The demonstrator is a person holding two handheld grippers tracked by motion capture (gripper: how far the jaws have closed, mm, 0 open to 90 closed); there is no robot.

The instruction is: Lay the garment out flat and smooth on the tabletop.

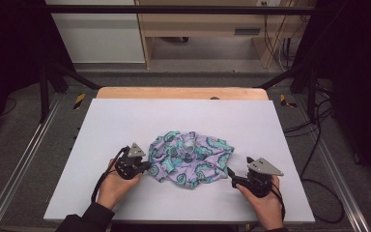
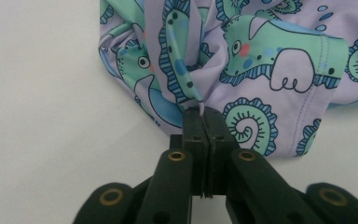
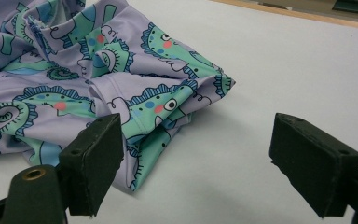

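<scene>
From the high view, a crumpled lilac garment printed with green seahorses lies near the middle of the white worktop. The left gripper meets its left edge, and the right gripper sits just off its right edge.

In the left gripper view, the jaws are closed tight, pinching a fold of the garment at their tips.

In the right gripper view, the jaws stand wide apart, holding nothing; the garment lies beside the left jaw.
</scene>
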